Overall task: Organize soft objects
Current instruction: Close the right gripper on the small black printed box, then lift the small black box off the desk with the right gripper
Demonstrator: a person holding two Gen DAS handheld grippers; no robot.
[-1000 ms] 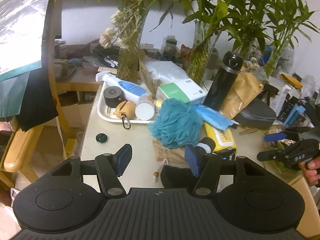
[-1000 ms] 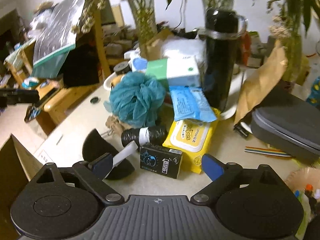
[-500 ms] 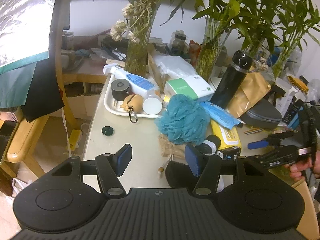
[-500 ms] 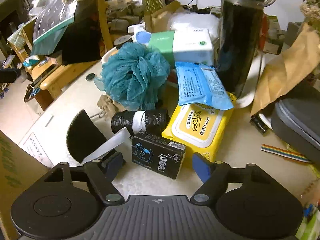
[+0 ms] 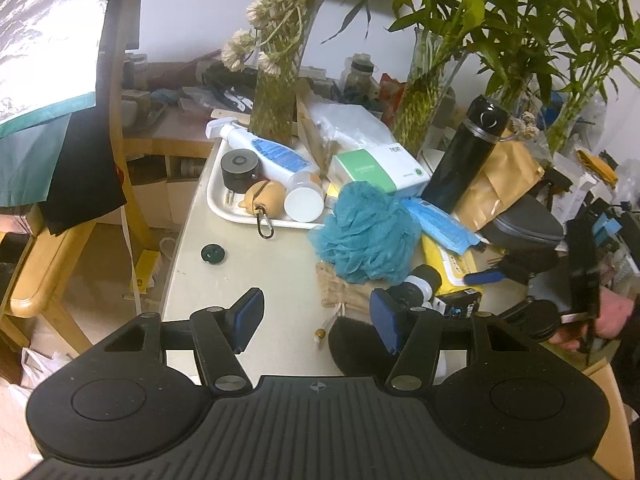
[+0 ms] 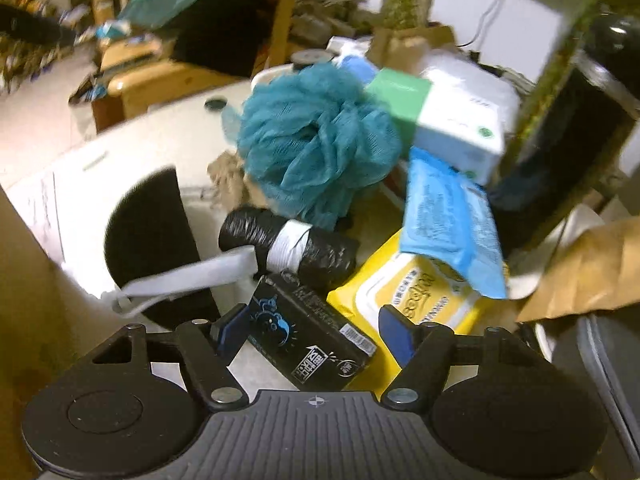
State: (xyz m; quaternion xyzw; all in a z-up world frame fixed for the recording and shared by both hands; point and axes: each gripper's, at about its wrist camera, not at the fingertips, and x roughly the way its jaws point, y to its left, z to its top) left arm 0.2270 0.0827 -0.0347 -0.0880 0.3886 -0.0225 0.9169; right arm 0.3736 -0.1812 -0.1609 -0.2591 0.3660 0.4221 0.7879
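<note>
Both grippers stand wide with nothing clamped. Nearest, the right gripper [image 6: 316,330] hangs low over the table [image 6: 132,148], its blue pads [image 6: 394,332] straddling a small black pack [image 6: 310,346] that lies flat on the tabletop between them; whether either pad touches it cannot be told. Just beside the pack on the left is a black half-round pad [image 6: 150,240] with a white strap [image 6: 188,278] across it. Just past the pack lies a black roll with a white band [image 6: 290,244], and to its right a yellow wipes pack [image 6: 404,298] with a blue packet [image 6: 450,224] resting on top.

From the left wrist view, the left gripper [image 5: 316,316] hovers above bare tabletop near the front edge, empty, with a tan drawstring pouch [image 5: 340,292] just ahead of its right finger. Behind the pouch and touching it sits the teal bath pouf [image 5: 366,236], the most obvious soft thing, beside a white tray [image 5: 218,204] holding bottles and a round black container [image 5: 239,169]. Behind the pouf is a green and white tissue pack [image 5: 378,170], with a black flask [image 5: 464,160] upright to its right. Farthest back stand glass vases of bamboo [image 5: 420,112] against the wall.
</note>
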